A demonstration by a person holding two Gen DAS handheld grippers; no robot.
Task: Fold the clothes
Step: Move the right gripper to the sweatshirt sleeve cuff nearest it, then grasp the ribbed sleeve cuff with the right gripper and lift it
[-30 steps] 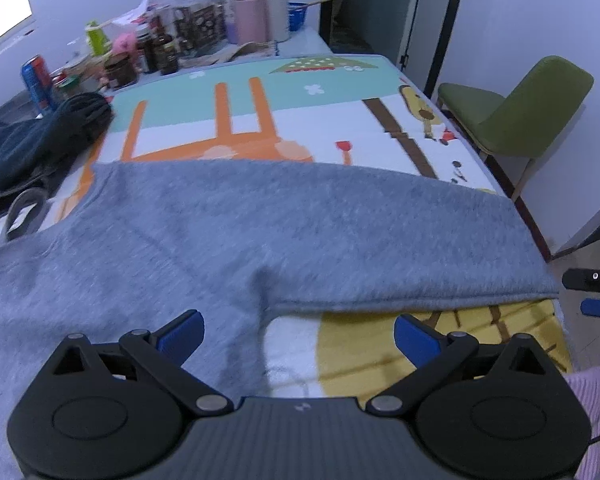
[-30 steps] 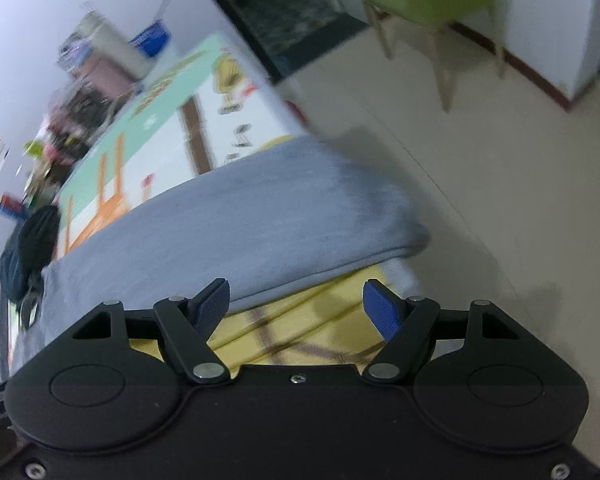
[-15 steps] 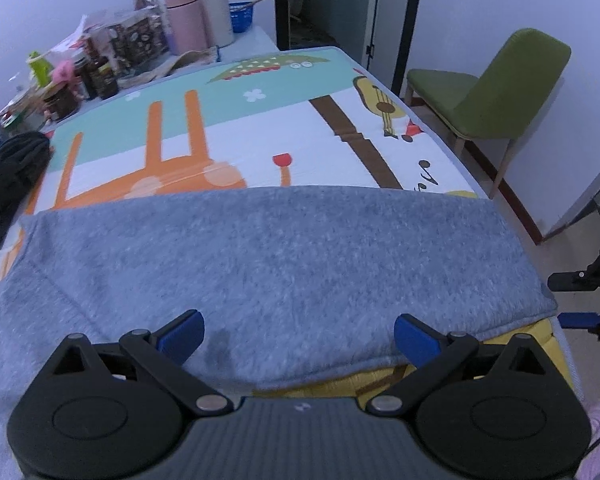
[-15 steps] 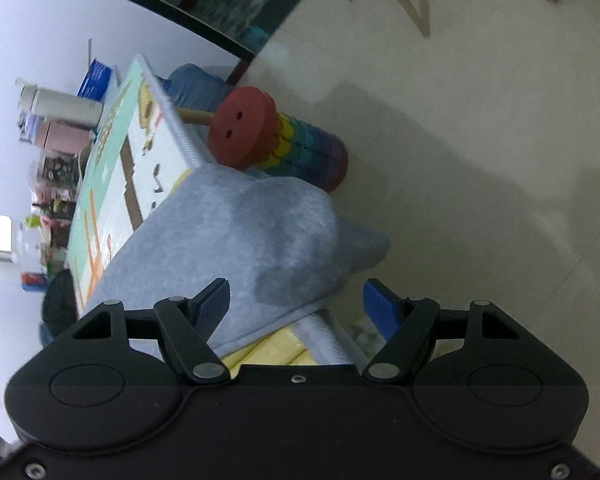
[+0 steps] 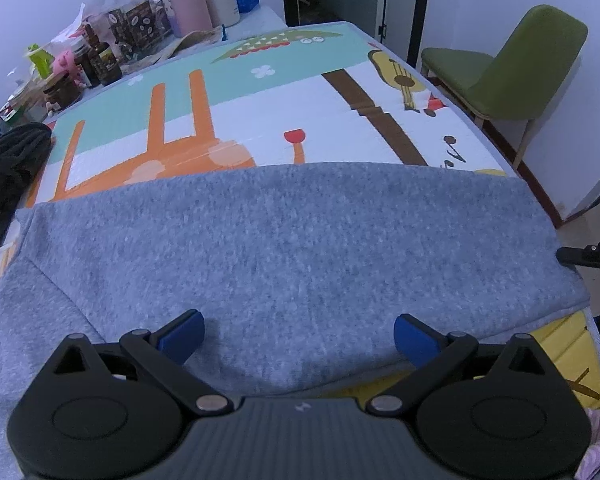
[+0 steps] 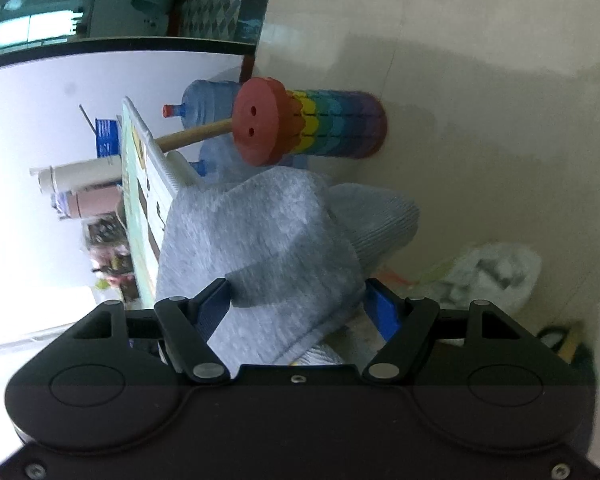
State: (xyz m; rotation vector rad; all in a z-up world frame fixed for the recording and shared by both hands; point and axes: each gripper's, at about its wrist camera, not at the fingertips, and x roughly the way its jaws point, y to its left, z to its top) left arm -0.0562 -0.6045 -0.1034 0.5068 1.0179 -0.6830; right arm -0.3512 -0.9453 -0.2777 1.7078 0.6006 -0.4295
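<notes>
Grey sweater (image 5: 292, 248) is lying across the mat (image 5: 260, 92); left gripper (image 5: 298, 334) and right gripper (image 6: 298, 304) are gaping wide, gripping nothing.

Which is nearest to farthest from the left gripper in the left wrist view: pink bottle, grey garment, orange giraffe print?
1. grey garment, directly under the left gripper
2. orange giraffe print, mid-mat, left of centre
3. pink bottle, far table end, upper left

Our right gripper (image 6: 298, 306) stands with jaws wide — the grey garment (image 6: 260, 248) hangs off the table edge (image 6: 156, 152) between them, a rainbow toy (image 6: 312, 124) beyond.
</notes>
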